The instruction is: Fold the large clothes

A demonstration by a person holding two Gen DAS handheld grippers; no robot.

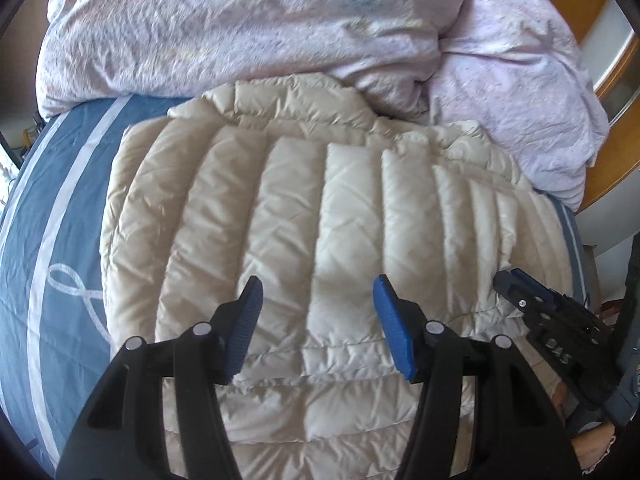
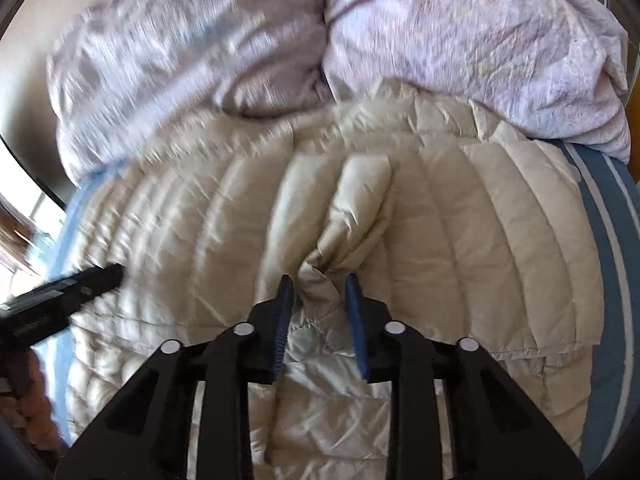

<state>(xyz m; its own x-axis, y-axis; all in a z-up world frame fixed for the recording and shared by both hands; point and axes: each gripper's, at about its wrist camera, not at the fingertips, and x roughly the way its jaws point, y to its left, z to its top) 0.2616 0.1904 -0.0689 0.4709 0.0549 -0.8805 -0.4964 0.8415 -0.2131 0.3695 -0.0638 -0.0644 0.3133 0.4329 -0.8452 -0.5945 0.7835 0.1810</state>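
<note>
A cream quilted down jacket [image 1: 304,208] lies spread on the bed, its collar toward the pillows. My left gripper [image 1: 318,292] is open and empty, just above the jacket's near part. My right gripper [image 2: 318,284] is shut on a bunched fold of the jacket [image 2: 348,216] and holds it slightly raised. The right gripper also shows at the right edge of the left wrist view [image 1: 520,292]. The left gripper shows blurred at the left of the right wrist view [image 2: 68,292].
The jacket rests on a blue sheet with white stripes [image 1: 44,240]. A crumpled lilac duvet [image 1: 248,20] is piled behind the jacket. A wooden bed frame [image 1: 612,148] runs along the right. The bed's right edge is near the jacket [image 2: 616,248].
</note>
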